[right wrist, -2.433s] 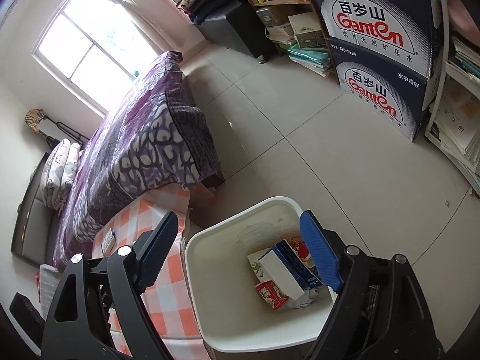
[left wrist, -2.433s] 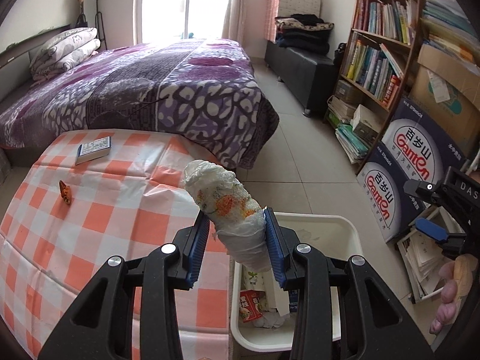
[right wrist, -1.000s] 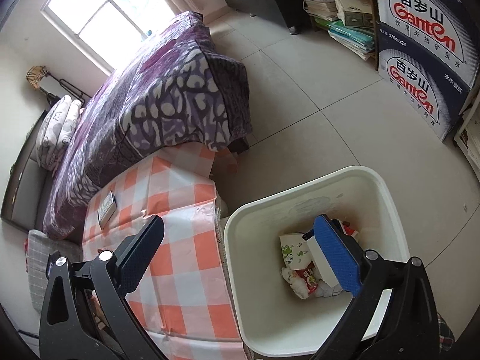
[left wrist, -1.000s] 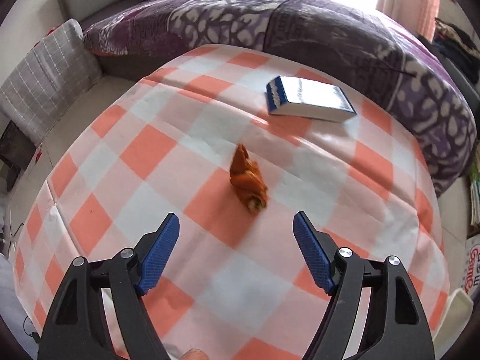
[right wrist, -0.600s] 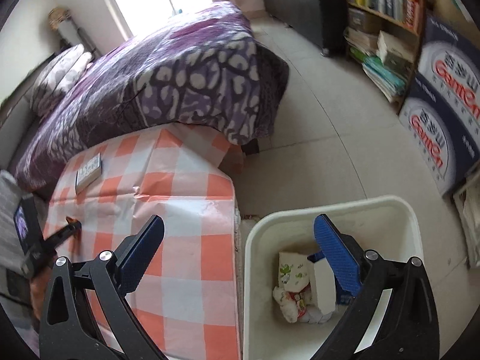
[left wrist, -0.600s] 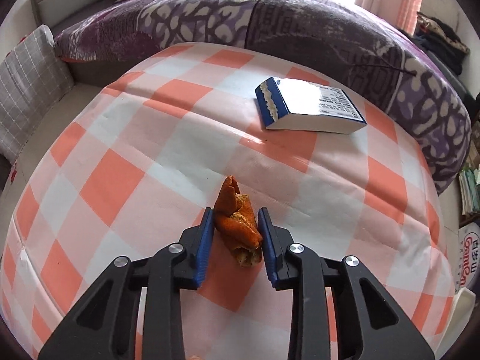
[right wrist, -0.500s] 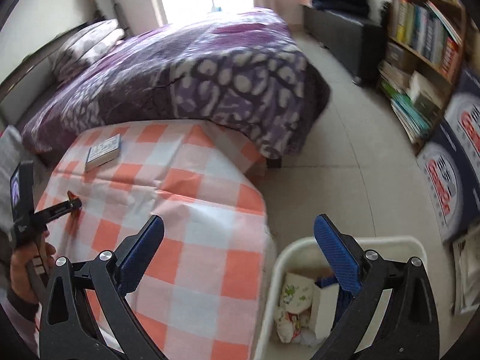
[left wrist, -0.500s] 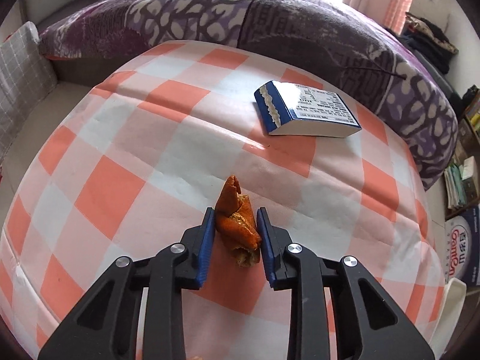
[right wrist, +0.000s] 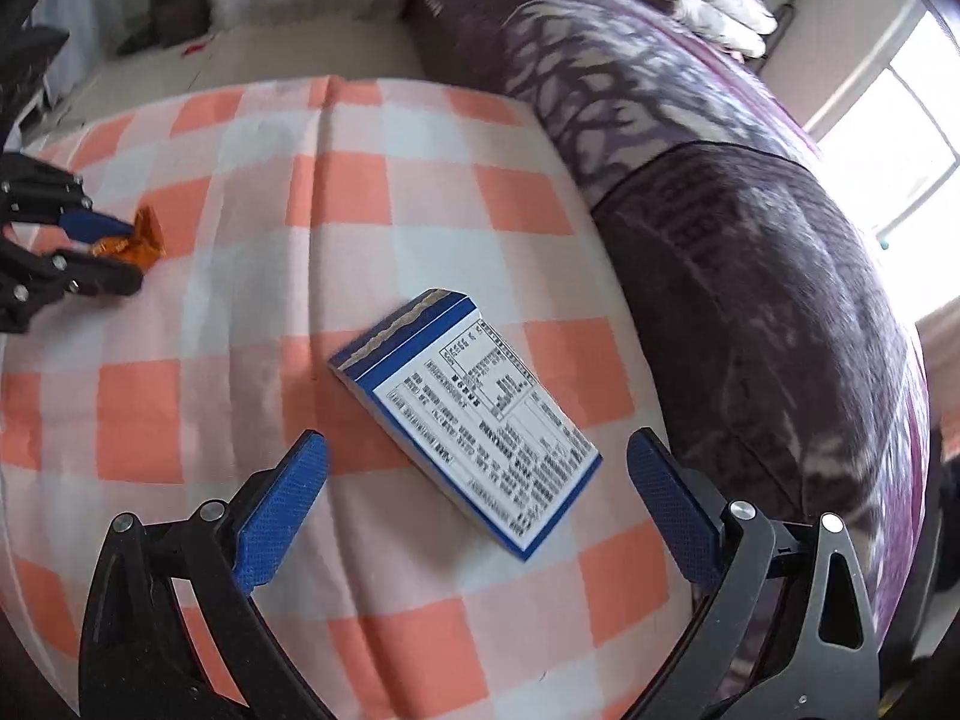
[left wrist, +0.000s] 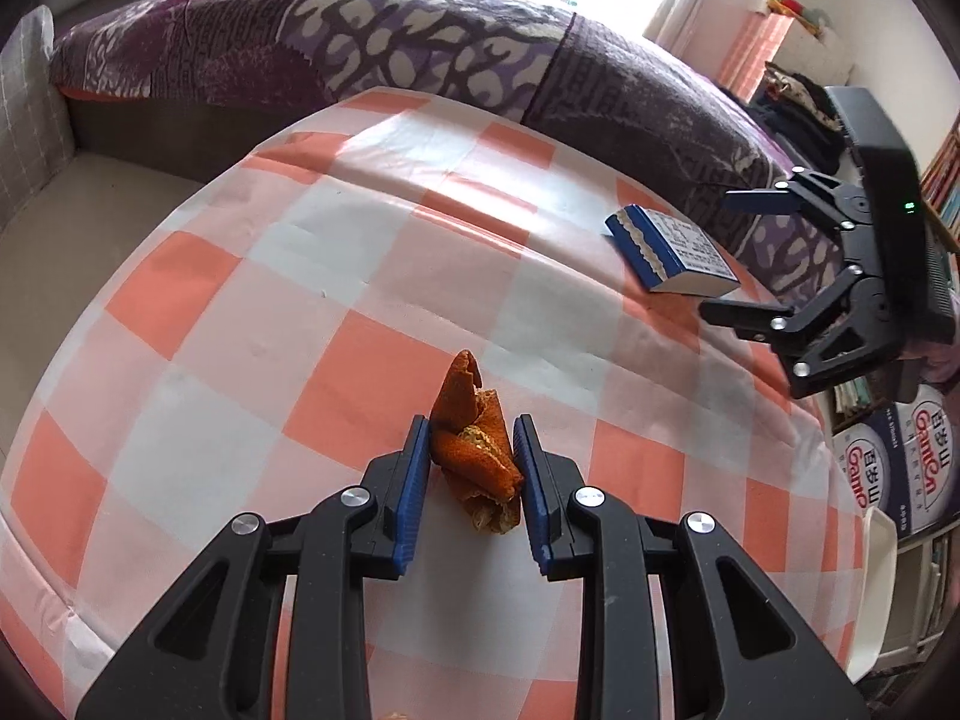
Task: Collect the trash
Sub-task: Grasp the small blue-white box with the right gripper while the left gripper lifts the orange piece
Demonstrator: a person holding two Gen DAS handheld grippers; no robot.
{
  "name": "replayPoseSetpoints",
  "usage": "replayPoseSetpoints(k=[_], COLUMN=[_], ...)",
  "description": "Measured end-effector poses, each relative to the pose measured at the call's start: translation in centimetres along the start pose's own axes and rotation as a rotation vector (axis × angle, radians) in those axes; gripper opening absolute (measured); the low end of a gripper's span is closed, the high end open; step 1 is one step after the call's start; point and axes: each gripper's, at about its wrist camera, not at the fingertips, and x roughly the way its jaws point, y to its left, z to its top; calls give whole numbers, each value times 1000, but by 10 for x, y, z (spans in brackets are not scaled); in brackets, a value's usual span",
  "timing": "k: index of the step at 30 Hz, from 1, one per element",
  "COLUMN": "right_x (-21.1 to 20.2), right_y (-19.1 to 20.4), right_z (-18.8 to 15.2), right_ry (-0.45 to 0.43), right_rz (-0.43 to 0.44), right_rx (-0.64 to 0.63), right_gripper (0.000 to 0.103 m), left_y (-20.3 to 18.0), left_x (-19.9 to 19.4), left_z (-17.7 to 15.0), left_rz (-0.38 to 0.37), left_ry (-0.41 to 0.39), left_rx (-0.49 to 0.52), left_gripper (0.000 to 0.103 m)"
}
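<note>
Orange peel (left wrist: 474, 456) pinched in left gripper (left wrist: 472, 468); right gripper (right wrist: 477, 495) fingers wide over blue box (right wrist: 474, 417); bin rim (left wrist: 877, 588) left-view only.

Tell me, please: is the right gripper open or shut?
Open. The right gripper has its blue pads spread wide on either side of the blue and white box, which lies flat on the checked tablecloth, untouched.

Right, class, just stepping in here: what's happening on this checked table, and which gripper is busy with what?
A person is clearing trash with two hand-held grippers. The left gripper is shut on a piece of orange peel above the orange-checked tablecloth. The right gripper is open and hovers over a blue and white box lying flat near the bed side of the table, not touching it. A white bin's rim shows at the table's edge.
</note>
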Motion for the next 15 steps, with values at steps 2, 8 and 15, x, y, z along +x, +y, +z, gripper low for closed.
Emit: replayPoseSetpoints(k=[2, 8, 15], right_x=[15, 30, 12], right_y=[-7, -25, -1], right_z=[9, 8, -9], right_ry=[19, 24, -41], right_rz=[43, 228, 162], right_rx=[2, 172, 360], right_gripper=[95, 73, 58], left_y=[2, 8, -1], left_x=[2, 5, 2], left_z=[2, 4, -5], left_rz=[-20, -54, 22], left_ry=[5, -6, -36], left_rx=[2, -20, 10], left_gripper=[29, 29, 29])
